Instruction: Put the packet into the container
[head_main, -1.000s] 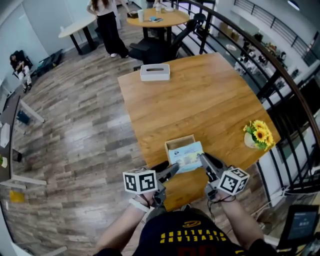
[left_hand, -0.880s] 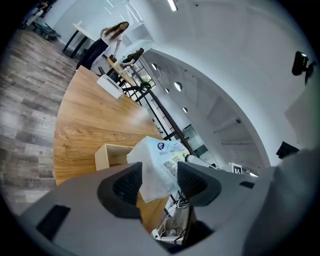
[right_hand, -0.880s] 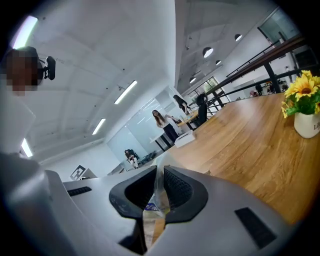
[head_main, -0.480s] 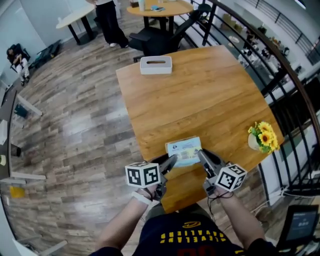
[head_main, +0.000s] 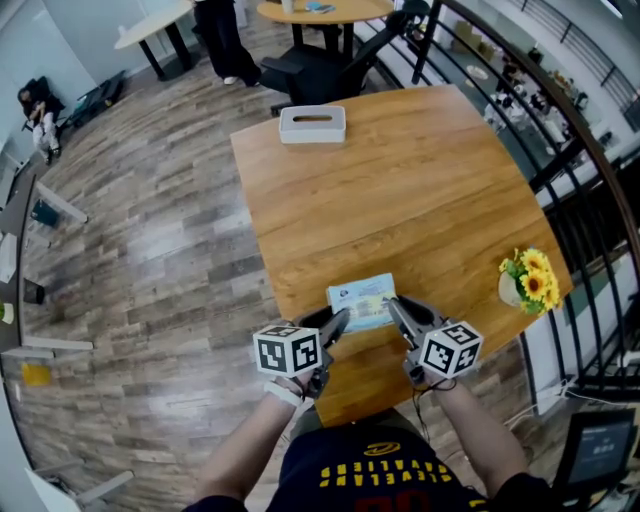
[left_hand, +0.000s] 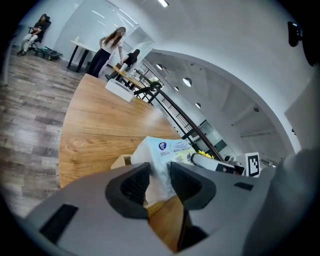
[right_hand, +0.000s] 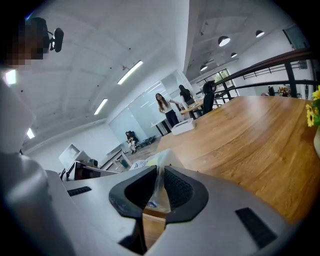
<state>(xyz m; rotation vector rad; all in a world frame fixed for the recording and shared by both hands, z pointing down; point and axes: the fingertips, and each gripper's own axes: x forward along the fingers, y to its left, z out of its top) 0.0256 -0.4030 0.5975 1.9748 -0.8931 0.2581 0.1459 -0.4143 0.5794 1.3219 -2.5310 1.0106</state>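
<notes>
The packet (head_main: 362, 300), pale blue and white with print, hangs over the near edge of the wooden table (head_main: 400, 190). My left gripper (head_main: 340, 318) is shut on its left edge and my right gripper (head_main: 392, 305) on its right edge. In the left gripper view the packet (left_hand: 167, 152) sits pinched between the dark pads of the left gripper (left_hand: 159, 172), with a corner of the wooden container (left_hand: 121, 161) just behind it. In the right gripper view the right gripper (right_hand: 161, 176) clamps the thin packet (right_hand: 150, 161). The packet hides the container in the head view.
A white tissue box (head_main: 312, 124) stands at the table's far edge. A vase of yellow flowers (head_main: 530, 280) is at the right edge. A black railing (head_main: 590, 170) runs along the right. A person (head_main: 222, 40) stands far off by another table.
My left gripper's jaws have shut on the packet's left edge. The packet now covers the wooden container, which showed behind it before.
</notes>
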